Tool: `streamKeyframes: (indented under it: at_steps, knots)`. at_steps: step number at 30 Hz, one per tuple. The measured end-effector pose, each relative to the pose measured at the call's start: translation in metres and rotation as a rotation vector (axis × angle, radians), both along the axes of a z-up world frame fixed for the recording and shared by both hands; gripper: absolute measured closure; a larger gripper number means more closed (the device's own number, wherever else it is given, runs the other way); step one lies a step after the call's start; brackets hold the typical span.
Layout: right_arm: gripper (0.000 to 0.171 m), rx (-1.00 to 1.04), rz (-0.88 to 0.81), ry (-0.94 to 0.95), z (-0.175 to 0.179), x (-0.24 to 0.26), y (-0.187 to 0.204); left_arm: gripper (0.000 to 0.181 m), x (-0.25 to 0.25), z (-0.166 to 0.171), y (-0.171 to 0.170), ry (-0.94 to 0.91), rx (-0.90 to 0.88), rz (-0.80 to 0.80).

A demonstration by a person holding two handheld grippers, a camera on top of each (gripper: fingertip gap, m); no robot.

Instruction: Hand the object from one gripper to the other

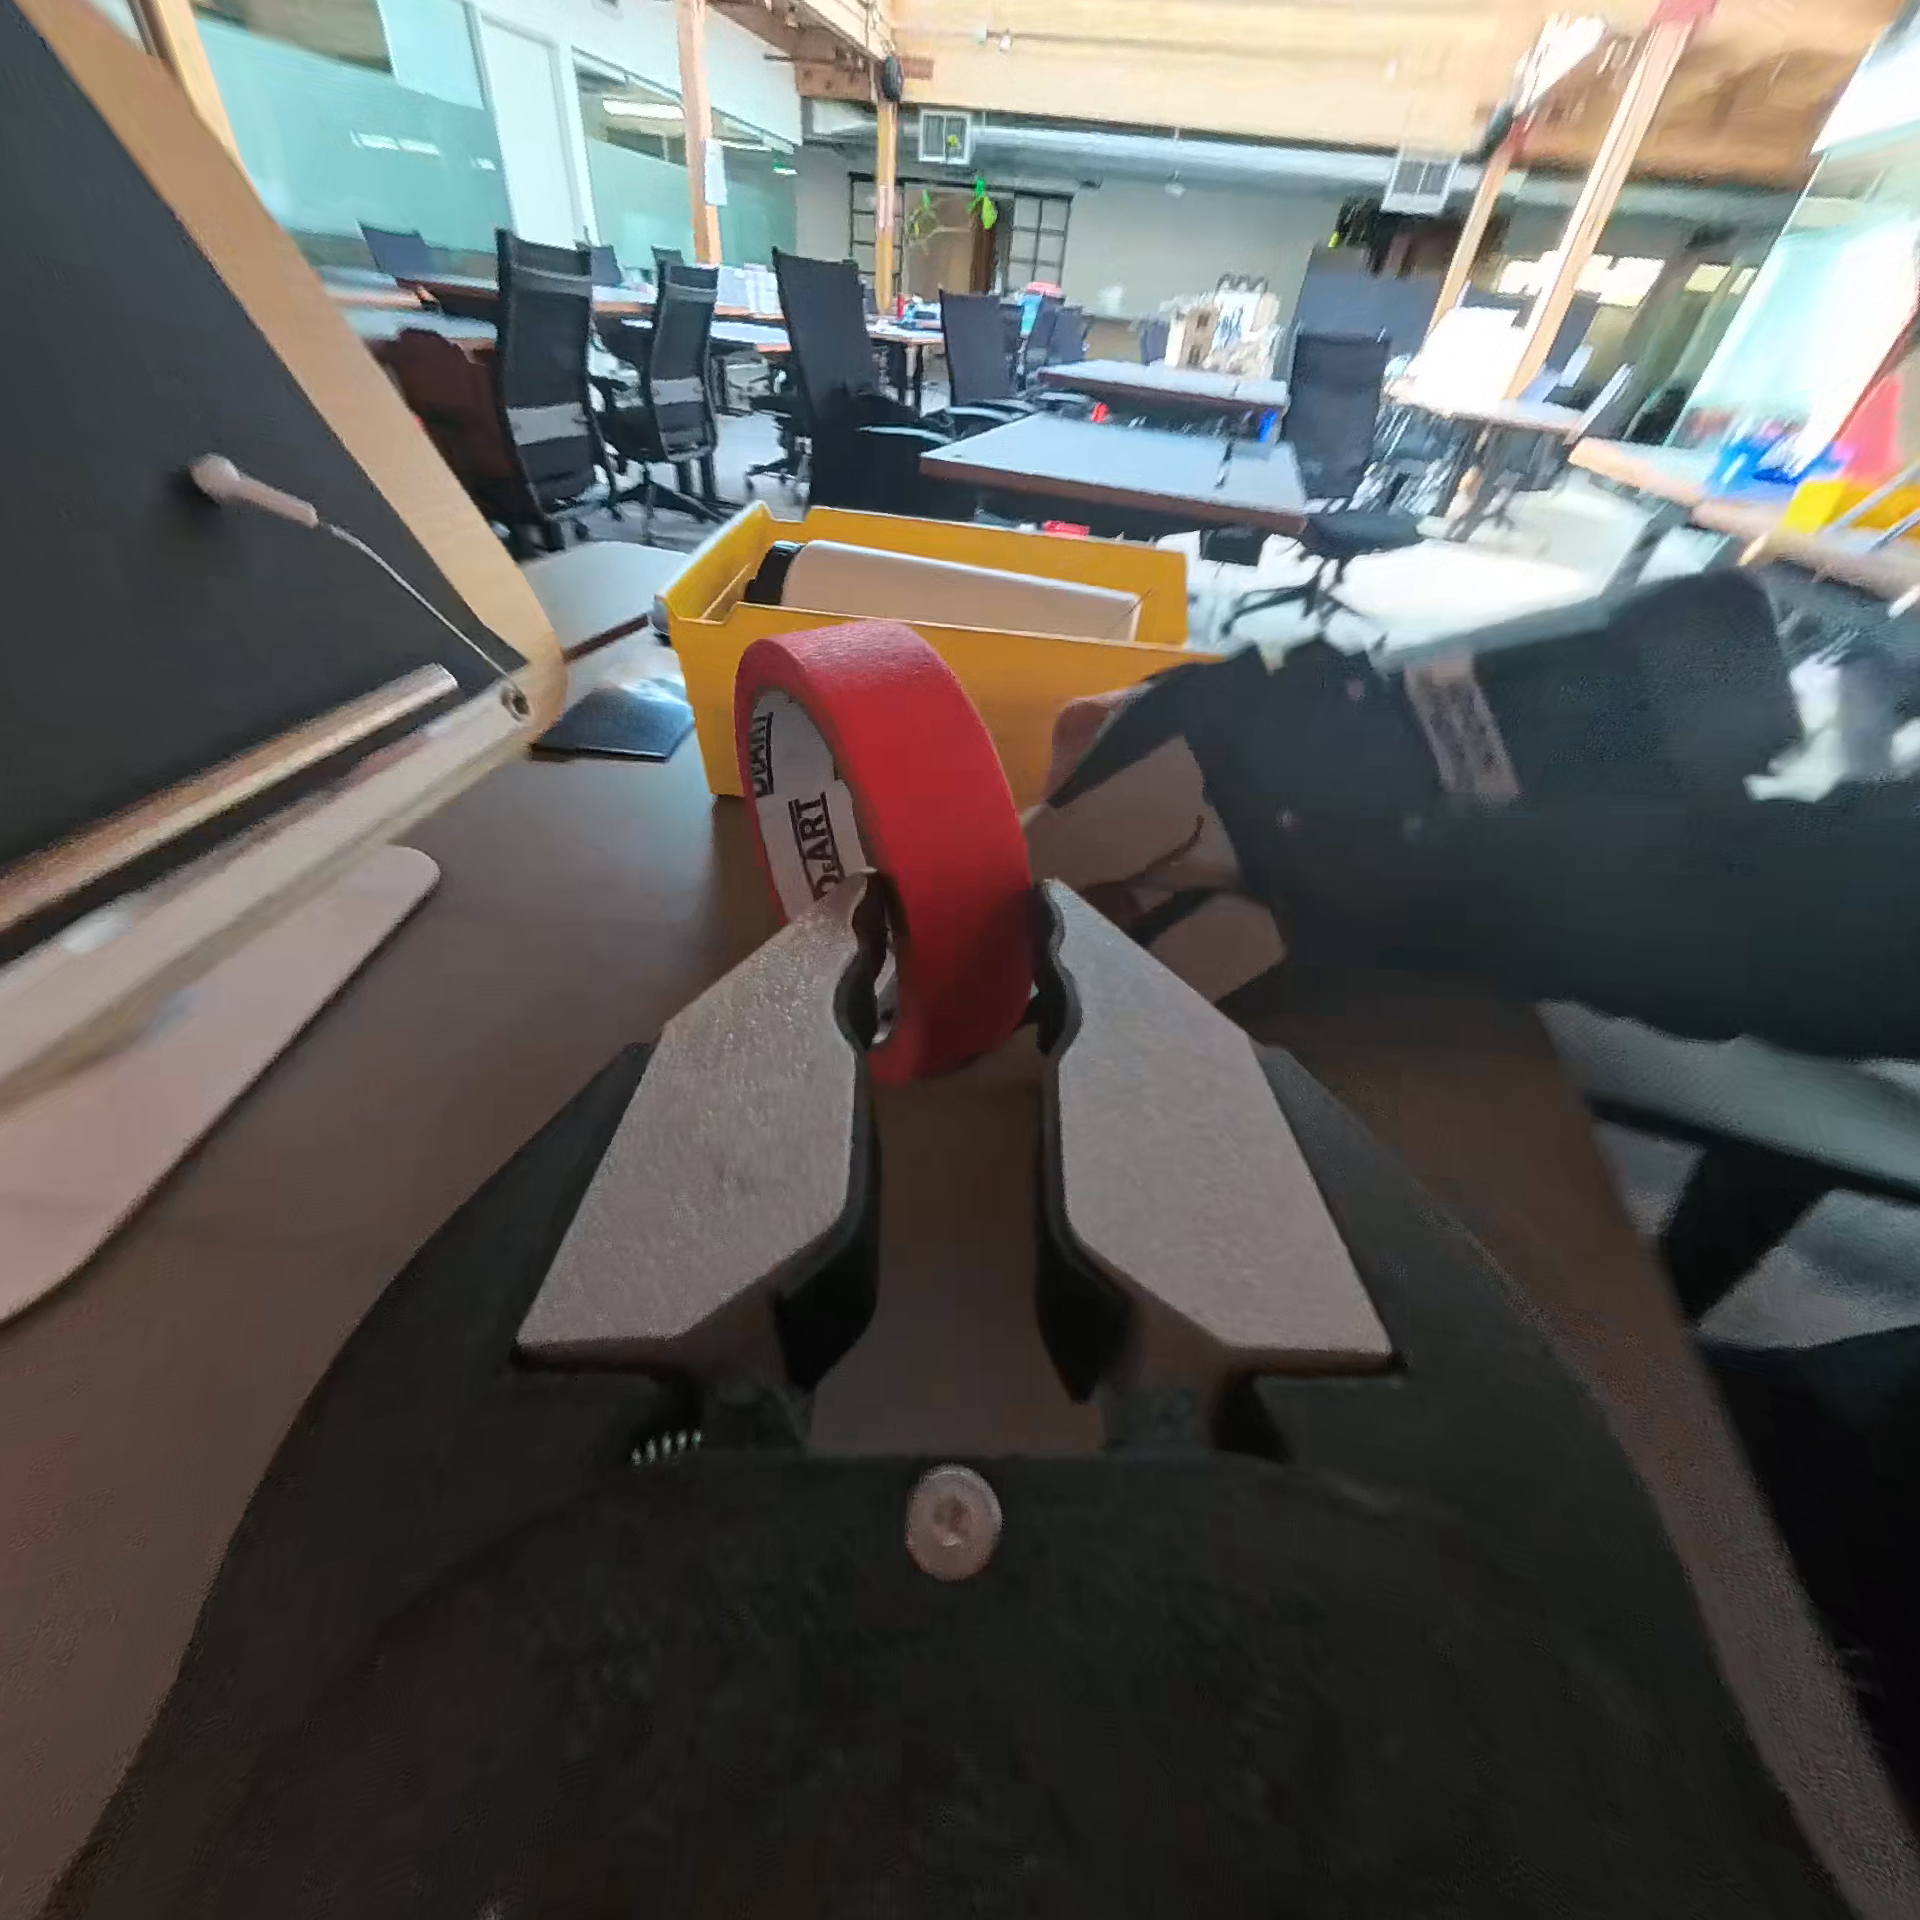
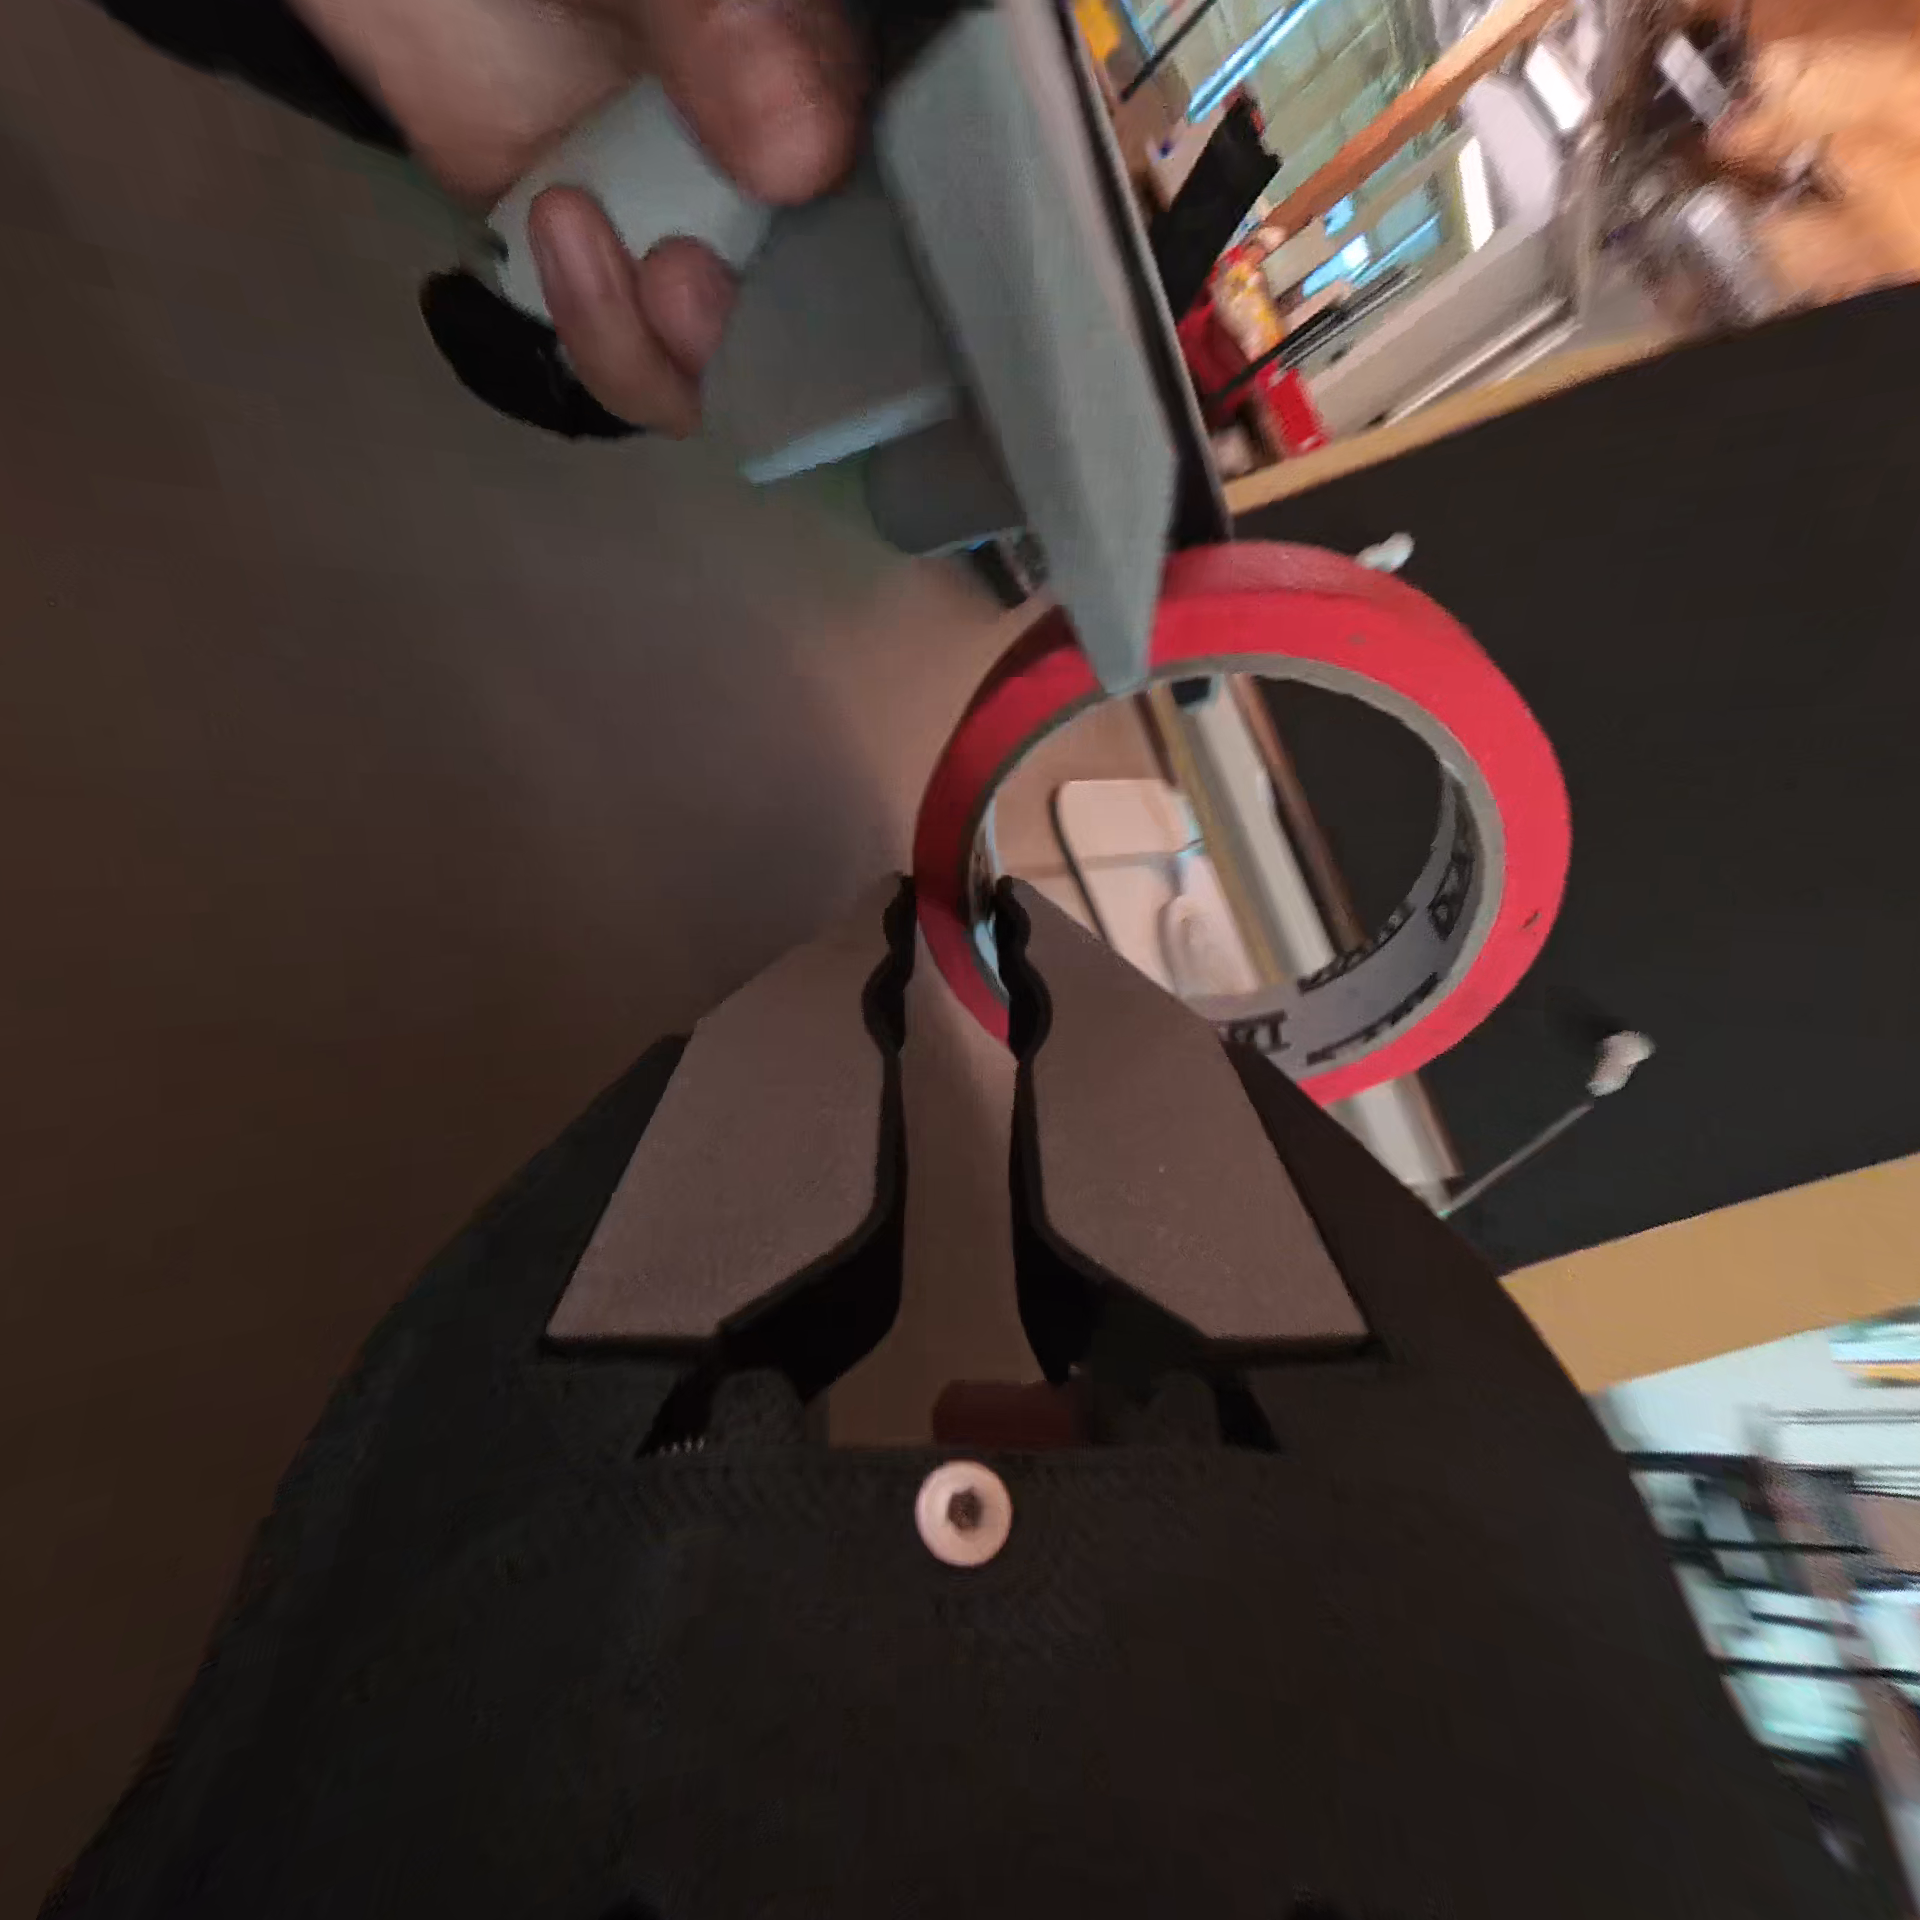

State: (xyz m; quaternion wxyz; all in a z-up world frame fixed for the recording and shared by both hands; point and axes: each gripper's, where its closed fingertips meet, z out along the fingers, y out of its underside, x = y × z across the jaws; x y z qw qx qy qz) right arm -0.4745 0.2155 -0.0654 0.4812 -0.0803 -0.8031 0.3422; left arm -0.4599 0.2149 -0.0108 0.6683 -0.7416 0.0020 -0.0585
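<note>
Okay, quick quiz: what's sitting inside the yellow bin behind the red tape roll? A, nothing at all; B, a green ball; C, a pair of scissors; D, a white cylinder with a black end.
D: in the left wrist view a white cylinder with a black end lies inside the yellow bin.

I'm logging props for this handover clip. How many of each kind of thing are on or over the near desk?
Red tape roll: 1
Yellow bin: 1
White bottle with black cap: 1
Grippers: 2, left gripper, right gripper
Total: 5
</note>
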Motion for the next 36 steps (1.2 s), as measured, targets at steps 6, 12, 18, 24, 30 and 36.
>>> streamKeyframes:
  at_steps: [6,12,18,24,30,36]
  knots:
    - [0.145,-0.442,0.110,-0.254,0.030,0.008,0.011,0.158,-0.008,-0.013,0.007,0.598,-0.079,0.205]
    - [0.132,-0.778,0.229,-0.521,0.046,0.014,0.009,0.159,-0.007,-0.009,0.009,0.972,-0.066,0.319]
    - [0.117,-0.975,0.331,-0.650,0.058,0.019,0.002,0.159,0.012,-0.012,0.012,1.102,-0.024,0.255]
    - [0.138,-1.086,0.345,-0.820,0.056,0.018,0.009,0.159,0.018,-0.019,0.015,1.274,-0.055,0.255]
    - [0.141,-1.052,0.276,-0.856,0.045,0.013,0.012,0.159,0.010,-0.029,0.015,1.425,-0.138,0.294]
    - [0.142,-0.988,0.174,-0.743,0.045,0.005,0.022,0.162,0.006,-0.027,0.018,1.291,-0.113,0.342]
